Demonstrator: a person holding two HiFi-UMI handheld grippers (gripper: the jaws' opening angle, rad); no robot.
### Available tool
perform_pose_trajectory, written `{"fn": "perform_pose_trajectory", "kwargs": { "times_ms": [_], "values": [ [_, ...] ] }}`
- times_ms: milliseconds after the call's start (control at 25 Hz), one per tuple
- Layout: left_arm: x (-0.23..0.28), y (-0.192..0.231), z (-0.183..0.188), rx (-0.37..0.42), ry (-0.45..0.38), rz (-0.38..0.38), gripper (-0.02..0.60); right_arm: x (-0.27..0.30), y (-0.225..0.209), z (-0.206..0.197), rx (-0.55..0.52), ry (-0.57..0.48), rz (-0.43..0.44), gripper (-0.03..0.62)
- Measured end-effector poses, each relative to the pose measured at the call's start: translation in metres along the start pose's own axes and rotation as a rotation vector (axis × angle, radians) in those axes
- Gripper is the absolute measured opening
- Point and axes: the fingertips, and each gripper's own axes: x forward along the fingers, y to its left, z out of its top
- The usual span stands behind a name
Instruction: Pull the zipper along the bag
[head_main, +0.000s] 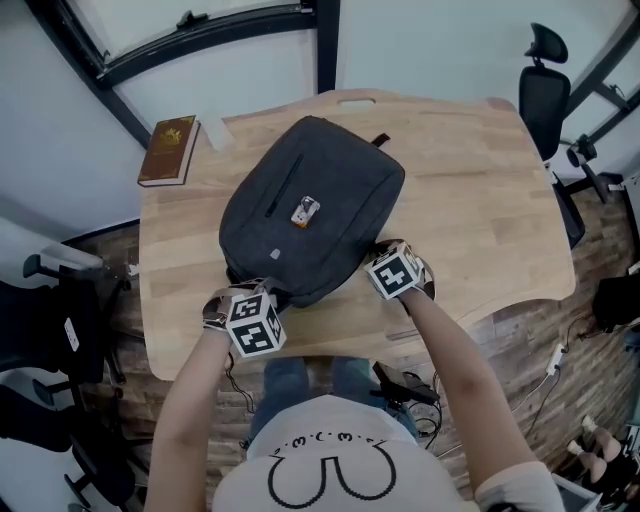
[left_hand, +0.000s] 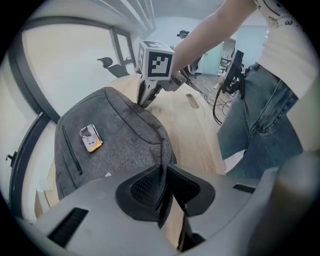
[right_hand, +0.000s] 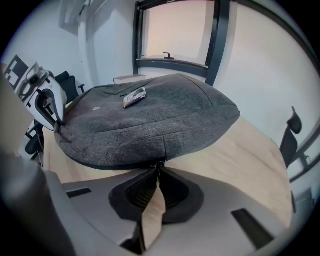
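Observation:
A dark grey backpack (head_main: 320, 190) lies flat on the wooden table (head_main: 480, 200), with a small orange-and-white tag (head_main: 305, 211) on its front. My left gripper (head_main: 262, 292) is at the bag's near-left corner, and in the left gripper view (left_hand: 163, 180) its pads are shut on a fold of the grey fabric. At the bag's near-right edge is my right gripper (head_main: 378, 250). In the right gripper view (right_hand: 159, 172) its tips meet on the small zipper pull (right_hand: 159, 164) at the seam, where a dark zipper line (right_hand: 110, 167) runs left.
A brown book (head_main: 169, 150) lies at the table's far-left corner. A black office chair (head_main: 545, 90) stands to the far right and dark chairs (head_main: 60, 330) to the left. Cables (head_main: 405, 385) hang below the table's near edge.

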Motion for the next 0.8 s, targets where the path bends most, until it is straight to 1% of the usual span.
{"fn": "perform_pose_trajectory", "kwargs": {
  "times_ms": [40, 80, 200, 240, 280, 320, 400, 480, 520, 560, 600, 640, 720, 760, 800],
  "values": [
    [0.003, -0.002, 0.005, -0.047, -0.012, -0.006, 0.058, 0.002, -0.004, 0.002, -0.016, -0.001, -0.013, 0.071],
    [0.006, -0.004, 0.012, -0.111, -0.027, -0.014, 0.058, 0.003, -0.01, 0.004, -0.029, -0.008, -0.027, 0.072],
    [0.016, -0.005, 0.032, -0.324, -0.087, -0.041, 0.061, 0.003, -0.03, 0.008, -0.02, -0.034, -0.064, 0.097],
    [0.019, -0.004, 0.038, -0.372, -0.109, -0.039, 0.064, 0.0, -0.033, 0.009, 0.003, -0.041, -0.059, 0.119],
    [0.021, -0.003, 0.041, -0.399, -0.13, -0.028, 0.069, -0.005, -0.034, 0.009, 0.034, -0.053, -0.044, 0.136],
    [0.022, -0.002, 0.044, -0.402, -0.147, -0.009, 0.072, -0.011, -0.033, 0.011, 0.07, -0.075, -0.026, 0.152],
    [0.023, -0.001, 0.048, -0.361, -0.162, 0.038, 0.077, -0.028, -0.032, 0.015, 0.142, -0.142, 0.007, 0.155],
    [0.021, -0.001, 0.049, -0.321, -0.155, 0.068, 0.081, -0.048, -0.031, 0.019, 0.208, -0.215, 0.034, 0.156],
    [0.02, -0.001, 0.049, -0.316, -0.149, 0.079, 0.088, -0.058, -0.03, 0.022, 0.236, -0.252, 0.046, 0.156],
    [0.017, 0.0, 0.048, -0.32, -0.147, 0.09, 0.119, -0.069, -0.03, 0.026, 0.256, -0.289, 0.054, 0.156],
    [0.012, 0.002, 0.048, -0.332, -0.153, 0.105, 0.146, -0.081, -0.031, 0.031, 0.27, -0.329, 0.056, 0.156],
    [0.006, 0.005, 0.049, -0.352, -0.171, 0.125, 0.152, -0.094, -0.032, 0.035, 0.277, -0.37, 0.05, 0.145],
    [-0.013, 0.014, 0.053, -0.418, -0.237, 0.182, 0.152, -0.121, -0.038, 0.044, 0.273, -0.454, 0.022, 0.075],
    [-0.024, 0.02, 0.057, -0.457, -0.278, 0.218, 0.152, -0.135, -0.041, 0.047, 0.268, -0.493, 0.007, 0.052],
    [-0.035, 0.027, 0.06, -0.492, -0.317, 0.258, 0.151, -0.147, -0.045, 0.05, 0.263, -0.528, -0.006, 0.052]
  ]
}}
